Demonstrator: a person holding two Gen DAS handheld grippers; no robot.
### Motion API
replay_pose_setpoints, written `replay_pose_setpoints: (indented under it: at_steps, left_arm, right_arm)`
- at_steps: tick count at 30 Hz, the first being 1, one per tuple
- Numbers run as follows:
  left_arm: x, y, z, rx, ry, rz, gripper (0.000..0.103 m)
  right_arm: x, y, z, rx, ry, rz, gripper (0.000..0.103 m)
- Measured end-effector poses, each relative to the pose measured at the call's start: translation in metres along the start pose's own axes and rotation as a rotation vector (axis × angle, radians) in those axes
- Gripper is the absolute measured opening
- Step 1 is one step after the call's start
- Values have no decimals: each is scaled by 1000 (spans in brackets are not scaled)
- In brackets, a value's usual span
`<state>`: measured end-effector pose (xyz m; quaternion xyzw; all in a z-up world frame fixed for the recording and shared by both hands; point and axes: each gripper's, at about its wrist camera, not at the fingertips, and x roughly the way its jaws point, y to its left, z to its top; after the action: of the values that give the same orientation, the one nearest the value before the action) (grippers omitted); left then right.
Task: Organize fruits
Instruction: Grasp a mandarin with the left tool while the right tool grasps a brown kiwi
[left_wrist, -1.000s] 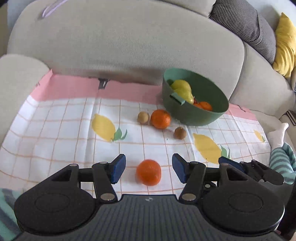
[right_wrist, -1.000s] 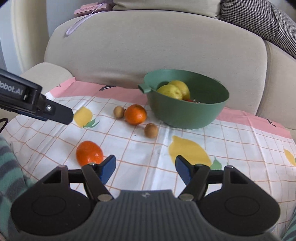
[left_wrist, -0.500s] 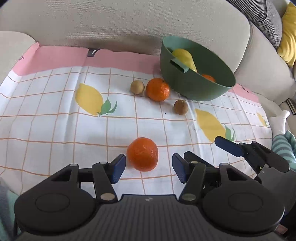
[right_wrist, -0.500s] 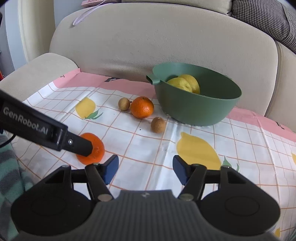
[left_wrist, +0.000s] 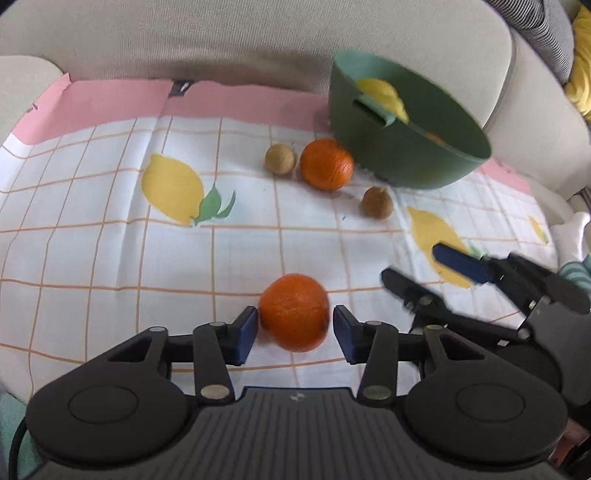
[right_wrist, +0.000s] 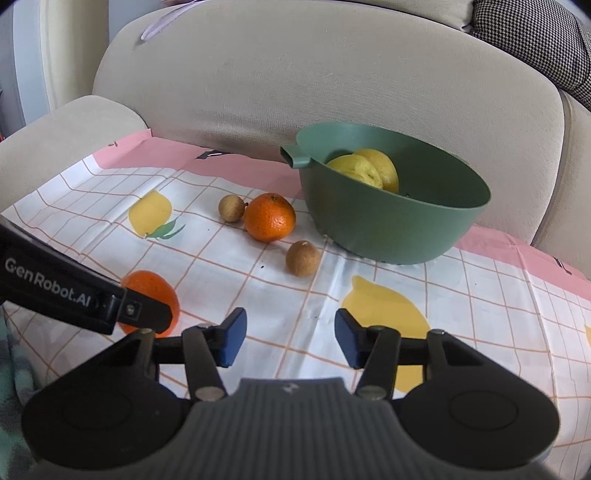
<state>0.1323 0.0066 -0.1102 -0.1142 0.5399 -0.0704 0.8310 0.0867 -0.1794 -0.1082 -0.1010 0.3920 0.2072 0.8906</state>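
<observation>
A big beige sofa (right_wrist: 332, 74) fills the back. A cloth (right_wrist: 207, 266) with orange squares, yellow lemon pictures and a pink edge lies flat over its seat.

A green bowl (right_wrist: 399, 229) sits on the cloth at the back right, close to the sofa's back. Two yellow fruits (right_wrist: 365, 171) lie inside it, and in the left view a bit of something orange shows deep in the bowl too.

The left gripper (left_wrist: 294, 328) points down at the cloth. Its jaws are closing, and the near orange (left_wrist: 293, 312) sits right between the blue pads (left_wrist: 245, 334). The left pad looks like it is just touching the peel. A thin gap shows at the right pad. The orange rests on the cloth.

The right gripper (right_wrist: 287, 338) hangs over the cloth just to the right of the left one. Its jaws are closing too, with nothing between them, only bare cloth.

A second orange (right_wrist: 270, 217) lies just left of the bowl. One small brown fruit (right_wrist: 231, 208) sits next to it on its left. Another little brown fruit (right_wrist: 303, 258) lies in front of the bowl, a bit apart.
</observation>
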Motion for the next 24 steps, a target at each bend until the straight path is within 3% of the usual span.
replay_pose_setpoints:
  at_steps: [2,5,13,24]
  left_arm:
    - [2,1,0,-7,1,-23,47]
    - [-1,-2,0,22,-17,-15,45]
    - [-5,-6,9,59,-56,5,42]
    - [0,-2,13,49,-30,-1,44]
  right_arm:
    - [3,0,2,-12,-5,-4,49]
    - [7,-1,5,-37,-18,-8,43]
    - [23,-5,18,-53,-36,-7,42]
    - [43,-5,28,-48,-33,8,34]
